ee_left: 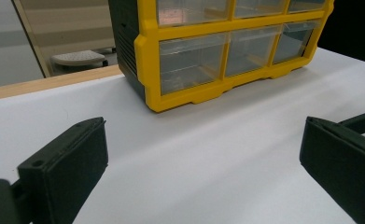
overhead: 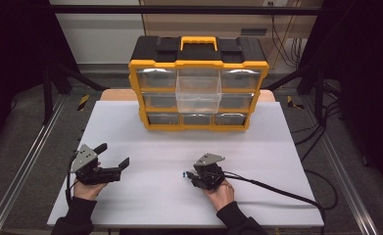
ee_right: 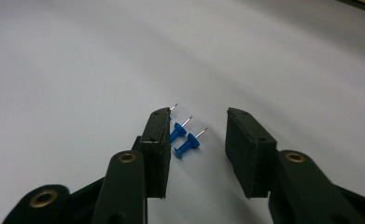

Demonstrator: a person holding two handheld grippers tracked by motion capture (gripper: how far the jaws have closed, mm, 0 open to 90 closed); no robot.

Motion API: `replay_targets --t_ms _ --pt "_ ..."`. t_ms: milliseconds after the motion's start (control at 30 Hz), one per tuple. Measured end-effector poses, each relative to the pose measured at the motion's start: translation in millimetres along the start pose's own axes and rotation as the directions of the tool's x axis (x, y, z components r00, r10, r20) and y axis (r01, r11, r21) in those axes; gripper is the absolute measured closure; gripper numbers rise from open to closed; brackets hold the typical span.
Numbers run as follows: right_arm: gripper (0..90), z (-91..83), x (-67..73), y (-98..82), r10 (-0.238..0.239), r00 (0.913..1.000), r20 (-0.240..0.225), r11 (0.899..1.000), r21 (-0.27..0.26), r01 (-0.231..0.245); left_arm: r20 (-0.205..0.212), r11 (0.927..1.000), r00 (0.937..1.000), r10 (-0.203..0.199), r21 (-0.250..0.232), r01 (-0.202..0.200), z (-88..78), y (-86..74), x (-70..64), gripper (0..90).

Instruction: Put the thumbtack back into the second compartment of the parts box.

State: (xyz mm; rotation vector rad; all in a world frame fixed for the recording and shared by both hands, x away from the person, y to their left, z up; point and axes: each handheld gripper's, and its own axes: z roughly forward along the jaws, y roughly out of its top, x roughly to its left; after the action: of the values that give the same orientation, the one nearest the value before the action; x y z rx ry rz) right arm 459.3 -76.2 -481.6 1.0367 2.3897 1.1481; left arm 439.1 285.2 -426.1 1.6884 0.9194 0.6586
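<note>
Pushpins lie loose on the tabletop, well in front of the drawer cabinet. Right hand-held gripper straddles them, jaws part-spread, not yet pinching, apparently lined up for pickup. Left hand-held gripper rests spread wide.

White table, grey floor, black frame posts, pale wall
</note>
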Motion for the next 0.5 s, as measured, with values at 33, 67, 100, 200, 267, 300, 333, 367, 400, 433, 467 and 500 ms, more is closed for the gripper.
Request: replay_targets --t_ms 33,67,100,200,267,300,333,367,400,433,467,500 --pt "61.4 0.0 0.0 0.0 0.0 1.0 0.0 1.0 0.0 0.0 0.0 1.0 1.0 0.0 0.0 0.0 0.0 0.0 0.0 0.7" --pt "63.5 0.8 0.5 0.0 0.005 0.9999 -0.01 1.0 0.008 -0.005 -0.001 1.0 1.0 0.0 0.0 0.0 -0.1 0.0 0.1 0.7" --pt "63.5 0.8 0.5 0.0 0.005 0.9999 -0.01 1.0 0.008 -0.005 -0.001 1.0 1.0 0.0 0.0 0.0 -0.1 0.0 0.1 0.7" --pt "66.5 1.9 2.8 0.0 -0.013 0.9999 -0.004 1.0 0.017 0.013 -0.001 1.0 1.0 0.005 0.006 -0.005 0.1 -0.1 0.1 0.6" --pt "67.2 2.1 2.6 0.0 -0.018 0.9998 -0.005 1.0 0.015 0.018 0.0 0.9999 1.0 0.007 0.007 -0.007 0.3 -0.1 -0.3 0.6" --pt "68.4 2.0 2.4 0.1 -0.017 0.9998 -0.004 1.0 0.017 0.017 0.0 0.9999 1.0 0.008 0.008 -0.008 0.3 -0.1 -0.4 0.7" --pt "69.5 1.9 2.2 0.1 -0.017 0.9998 -0.004 1.0 0.02 0.017 0.0 0.9999 1.0 0.008 0.008 -0.008 0.4 -0.2 -0.3 0.7" --pt "70.7 1.9 1.8 0.1 -0.02 0.9998 -0.003 0.999 0.025 0.02 0.0 0.9999 1.0 0.007 0.008 -0.007 0.4 -0.3 -0.2 0.6" --pt "73.3 2.1 1.6 0.0 -0.019 0.9998 -0.007 0.999 0.029 0.019 -0.001 0.9999 1.0 0.007 0.008 -0.007 0.4 -0.3 -0.2 0.7" --pt "73.3 2.1 1.6 0.0 -0.019 0.9998 -0.007 0.999 0.029 0.019 -0.001 0.9999 1.0 0.007 0.008 -0.007 0.4 -0.3 -0.2 0.6" --pt "74.0 2.3 1.4 0.0 -0.019 0.9998 -0.008 0.999 0.031 0.019 -0.001 0.9999 1.0 0.007 0.008 -0.007 0.4 -0.2 -0.3 0.6" --pt "75.1 2.6 1.1 -0.1 -0.016 0.9998 -0.007 0.999 0.035 0.017 -0.001 0.9999 1.0 0.008 0.007 -0.008 0.3 -0.1 -0.4 0.7"
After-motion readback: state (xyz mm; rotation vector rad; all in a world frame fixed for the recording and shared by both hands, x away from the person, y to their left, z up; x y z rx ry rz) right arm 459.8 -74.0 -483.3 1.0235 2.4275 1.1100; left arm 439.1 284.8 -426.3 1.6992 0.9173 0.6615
